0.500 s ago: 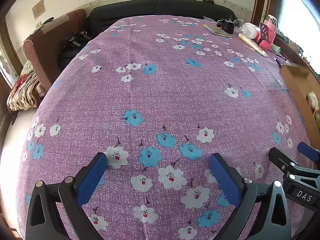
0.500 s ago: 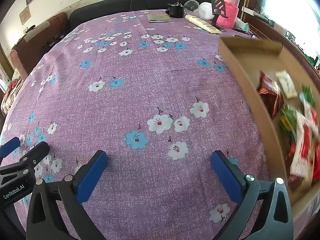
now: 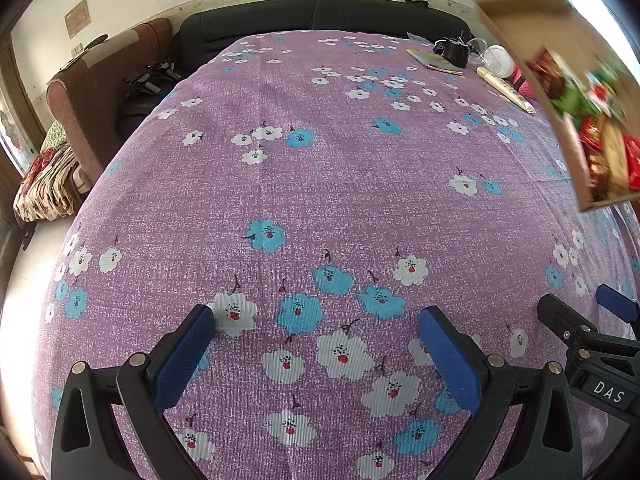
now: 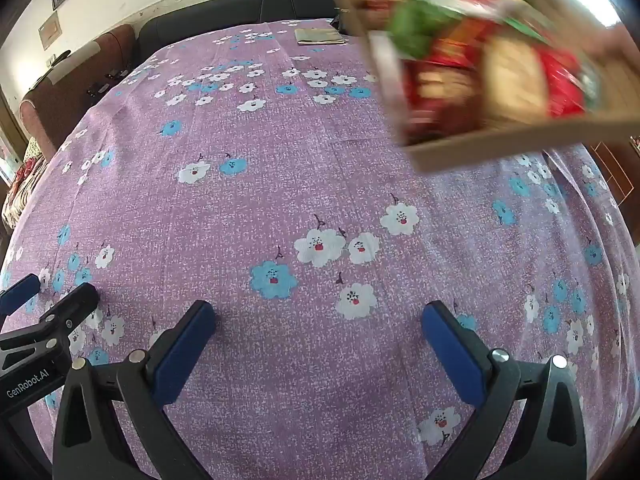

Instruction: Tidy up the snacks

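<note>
A shallow cardboard box (image 4: 496, 148) full of snack packets (image 4: 500, 60) hangs in the air above the far right part of the table, blurred and tipped so that its open top faces the cameras. In the left wrist view the box (image 3: 568, 152) runs lengthwise from the upper middle down to the right edge, its near corner lowest; in the right wrist view its long side slants from upper left to lower right. The packets (red, green and tan, too smeared to read) lie heaped inside. Half a second ago the box sat lower and off to the right, nearly level; it now stands higher, nearer the middle and more steeply tilted. Both tongs are spread wide with nothing between their blue pads: the left gripper (image 3: 316, 344) and the right gripper (image 4: 318, 338) hover side by side over the purple flowered tablecloth (image 3: 320, 184), unchanged in place. At the far end lie a notebook (image 3: 434, 62), a black cup (image 3: 456, 53) and a cream tube (image 3: 506, 89).
</note>
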